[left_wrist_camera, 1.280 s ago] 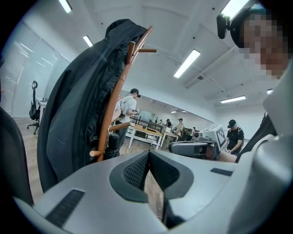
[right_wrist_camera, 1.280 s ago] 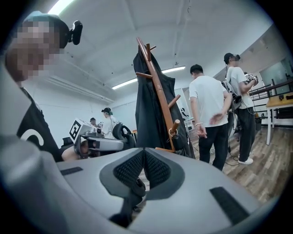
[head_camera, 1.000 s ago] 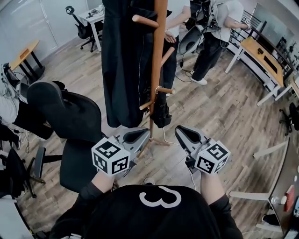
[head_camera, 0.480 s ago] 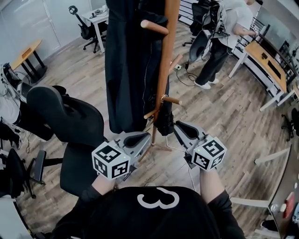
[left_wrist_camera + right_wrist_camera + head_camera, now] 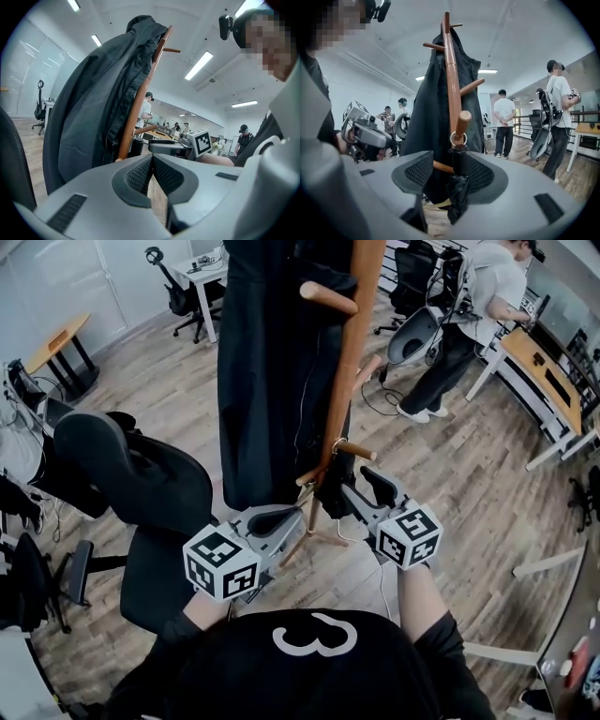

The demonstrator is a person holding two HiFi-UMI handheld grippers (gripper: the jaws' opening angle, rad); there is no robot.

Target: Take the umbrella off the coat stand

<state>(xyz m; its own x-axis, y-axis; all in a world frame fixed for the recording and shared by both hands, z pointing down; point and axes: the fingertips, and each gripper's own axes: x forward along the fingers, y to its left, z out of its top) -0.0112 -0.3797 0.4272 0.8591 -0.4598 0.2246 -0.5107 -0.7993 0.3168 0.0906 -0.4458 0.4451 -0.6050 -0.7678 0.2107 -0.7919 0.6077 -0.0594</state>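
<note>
A wooden coat stand (image 5: 352, 352) carries a long black coat (image 5: 272, 371). A folded black umbrella (image 5: 330, 486) hangs by a metal ring (image 5: 458, 138) from a low peg (image 5: 462, 123). My right gripper (image 5: 361, 486) is at the umbrella and its jaws are opening. In the right gripper view the umbrella (image 5: 458, 187) hangs between the pads, with a gap on the left side. My left gripper (image 5: 281, 518) is shut and empty, just left of the stand's lower pole; its pads meet in the left gripper view (image 5: 152, 171).
A black office chair (image 5: 131, 474) stands close on the left. A person (image 5: 469, 315) stands at the back right beside wooden desks (image 5: 544, 362). More desks and a chair (image 5: 173, 292) are at the back left. A cable (image 5: 380, 582) lies on the wood floor.
Both grippers moved forward toward the stand. The right one came up to the hanging umbrella and its jaws went from shut to apart around it.
</note>
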